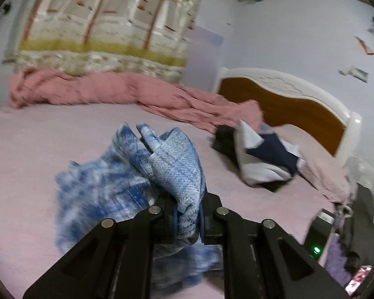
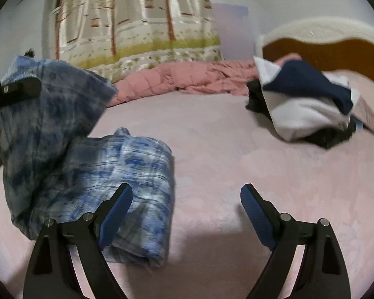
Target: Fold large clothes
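Left wrist view shows the left gripper [image 1: 187, 214] with its jaws clamped on a bunched fold of the blue and white tie-dye garment [image 1: 127, 186], the cloth rising in peaks above the jaws and the rest trailing down blurred toward the pink bed sheet [image 1: 37, 149]. Beyond it, near the white and brown headboard [image 1: 286, 99], lies a heap of other clothes [image 1: 261, 159] (white, navy and black pieces tumbled together), and a rumpled pink quilt [image 1: 99, 89] runs along the far edge of the bed under a curtain with a tree print [image 1: 107, 25]. At the lower right edge of this view stands a dark bag or bin [image 1: 356, 236]; purple cloth shows in it, though what else it holds is too dim to tell. From the right wrist view, the right gripper [image 2: 187, 206] hovers just over the sheet with its blue-padded jaws wide apart and nothing between them; its left finger [image 2: 117, 211] shows in front of the garment's lower part, whether touching I cannot tell. That lower part lies folded on the sheet, while the upper part is lifted at the left, hanging from the left gripper. The clothes heap sits well apart at the upper right.
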Demonstrator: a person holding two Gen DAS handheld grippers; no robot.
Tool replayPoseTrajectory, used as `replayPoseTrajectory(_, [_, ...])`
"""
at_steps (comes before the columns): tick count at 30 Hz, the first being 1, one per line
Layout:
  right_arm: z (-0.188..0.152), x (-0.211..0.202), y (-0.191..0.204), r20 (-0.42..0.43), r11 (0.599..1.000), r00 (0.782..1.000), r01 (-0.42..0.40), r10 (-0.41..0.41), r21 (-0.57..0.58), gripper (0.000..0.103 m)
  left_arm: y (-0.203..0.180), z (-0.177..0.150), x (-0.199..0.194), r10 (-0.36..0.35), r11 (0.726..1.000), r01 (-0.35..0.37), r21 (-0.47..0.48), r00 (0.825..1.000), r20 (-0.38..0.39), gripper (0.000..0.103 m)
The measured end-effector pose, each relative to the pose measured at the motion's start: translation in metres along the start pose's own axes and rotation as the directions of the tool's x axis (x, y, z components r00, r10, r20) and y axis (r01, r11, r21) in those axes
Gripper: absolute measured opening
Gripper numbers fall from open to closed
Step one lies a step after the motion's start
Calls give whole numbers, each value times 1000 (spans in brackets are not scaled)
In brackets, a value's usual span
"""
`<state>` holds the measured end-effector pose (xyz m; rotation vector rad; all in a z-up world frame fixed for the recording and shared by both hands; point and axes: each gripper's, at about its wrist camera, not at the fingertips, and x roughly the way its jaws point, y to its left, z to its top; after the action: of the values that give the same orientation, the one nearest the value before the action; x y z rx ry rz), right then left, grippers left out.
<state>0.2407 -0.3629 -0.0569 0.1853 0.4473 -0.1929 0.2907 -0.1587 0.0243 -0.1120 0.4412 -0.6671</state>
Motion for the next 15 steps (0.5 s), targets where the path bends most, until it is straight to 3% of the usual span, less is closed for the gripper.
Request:
replayPoseTrajectory(3, [0,9,-9,-38,999,999,-1,2,45,90,-9,-13,14,-54,998,55,25,998,-33,11])
replayPoseTrajectory(6, [-1,12,-12,-47,998,999,-3,6,63,90,-6,-29,30,-55,998,59,28,993,-109,12])
replayPoseTrajectory(9, [-1,13,-11,-43,998,999,-1,4,63,90,6,-48,54,-105,995,102,-25,968,-230,16])
replayPoseTrajectory(11, [0,13,-14,-42,998,999,-5,8,69,90,12,-58,61,-136,990,124,-62,951,-277,23])
replayPoseTrajectory(12, [0,14,-14,-43,997,999,-6,9,72,90,12,-59,58,-156,988,143,-64,947,-280,32])
replayPoseTrajectory(13, [0,13,-15,-42,997,999,-8,11,75,90,10,-60,50,-177,984,167,-63,947,-267,46])
replayPoseTrajectory(15, [0,13,-17,-40,996,999,-14,18,84,90,6,-58,28,-182,983,178,-38,960,-215,60])
